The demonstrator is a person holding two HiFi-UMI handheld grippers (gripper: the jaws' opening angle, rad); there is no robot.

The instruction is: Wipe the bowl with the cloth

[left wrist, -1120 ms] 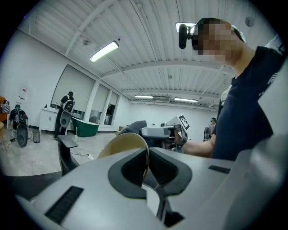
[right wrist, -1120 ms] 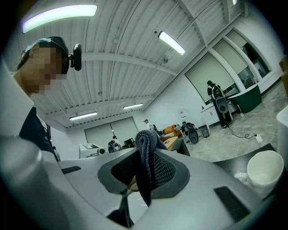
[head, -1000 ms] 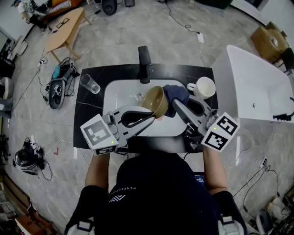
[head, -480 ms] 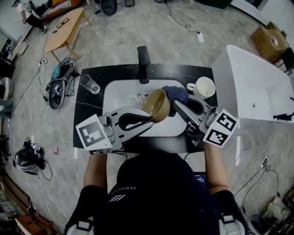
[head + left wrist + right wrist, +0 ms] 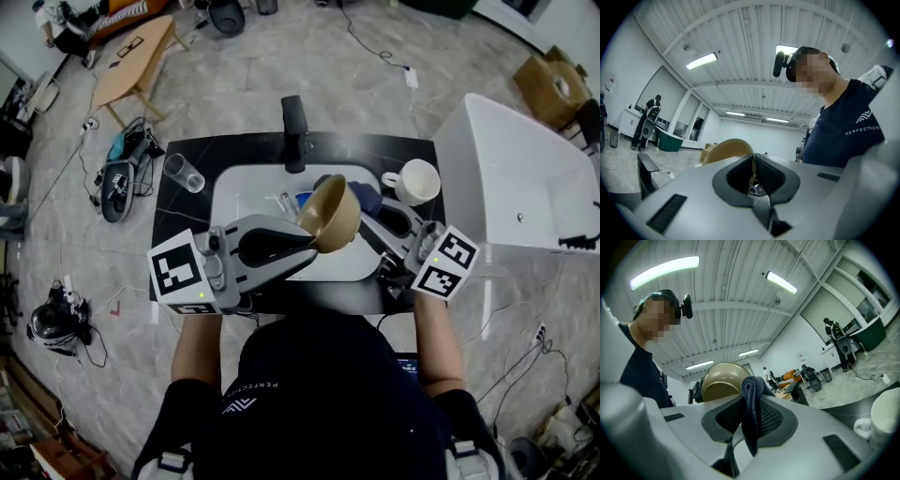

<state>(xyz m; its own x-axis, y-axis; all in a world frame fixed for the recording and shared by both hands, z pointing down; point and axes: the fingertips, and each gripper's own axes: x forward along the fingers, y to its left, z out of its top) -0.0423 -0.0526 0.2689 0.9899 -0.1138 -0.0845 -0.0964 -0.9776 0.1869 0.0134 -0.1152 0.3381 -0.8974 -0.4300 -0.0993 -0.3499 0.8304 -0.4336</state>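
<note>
A tan bowl (image 5: 330,214) hangs tilted above the white sink (image 5: 239,192). My left gripper (image 5: 314,242) is shut on the bowl's rim; in the left gripper view the thin rim (image 5: 726,149) runs down between the two dark pads. Behind the bowl, to the right, my right gripper (image 5: 368,212) is shut on a dark blue cloth (image 5: 368,198). In the right gripper view a fold of that cloth (image 5: 751,401) is pinched between the pads, with the bowl's outside (image 5: 723,380) just behind it. Whether the cloth touches the bowl is hidden by the bowl.
A black faucet (image 5: 295,127) stands at the sink's far edge. There is a clear glass (image 5: 184,172) on the black counter at the left and a white mug (image 5: 415,180) at the right. A small blue item (image 5: 302,200) lies in the sink. A white tub (image 5: 525,178) stands to the right.
My left gripper has lifted the bowl and swung it rightward, and the bowl now covers most of the cloth. The right gripper has barely moved.
</note>
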